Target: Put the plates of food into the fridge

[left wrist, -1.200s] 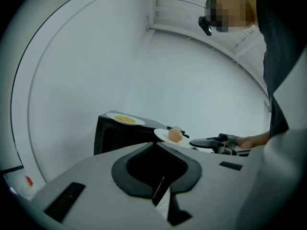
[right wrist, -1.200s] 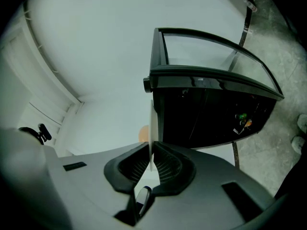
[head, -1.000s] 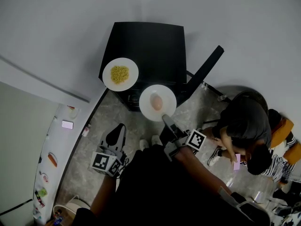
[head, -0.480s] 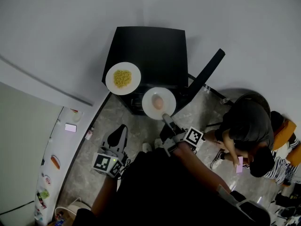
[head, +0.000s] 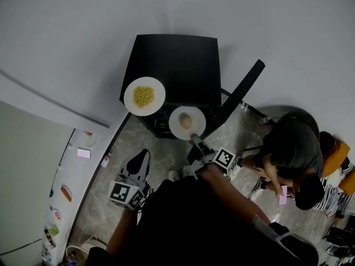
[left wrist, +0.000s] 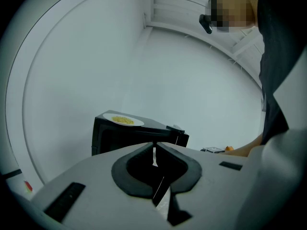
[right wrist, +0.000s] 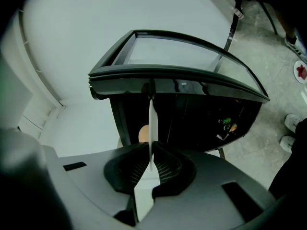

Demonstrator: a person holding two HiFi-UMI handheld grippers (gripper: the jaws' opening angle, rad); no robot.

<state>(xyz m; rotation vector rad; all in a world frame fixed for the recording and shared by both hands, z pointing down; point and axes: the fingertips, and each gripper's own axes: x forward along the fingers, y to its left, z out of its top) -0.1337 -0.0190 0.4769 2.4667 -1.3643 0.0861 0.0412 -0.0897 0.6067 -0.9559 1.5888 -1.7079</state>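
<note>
A white plate with a pale round bun (head: 187,122) hangs just off the front edge of the black table (head: 175,60). My right gripper (head: 194,139) is shut on its near rim. In the right gripper view that plate (right wrist: 151,123) shows edge-on between the pads, the bun (right wrist: 143,134) to its left. A second white plate of yellow noodles (head: 144,96) rests on the table's front left corner, also seen as the noodle plate (left wrist: 123,120). My left gripper (head: 141,155) hangs low at the left, shut and empty, its jaws (left wrist: 154,150) pointing toward the table.
The fridge (head: 66,190), with magnets on its white face, stands at the lower left. A seated person (head: 291,146) is at the right on the stone floor. A black bar (head: 241,90) leans off the table's right side. Small items sit inside the table's dark underside (right wrist: 226,124).
The plate with the bun has drawn closer to the table's front edge and looks smaller. The table and noodle plate sit slightly lower in view. The left gripper barely moved.
</note>
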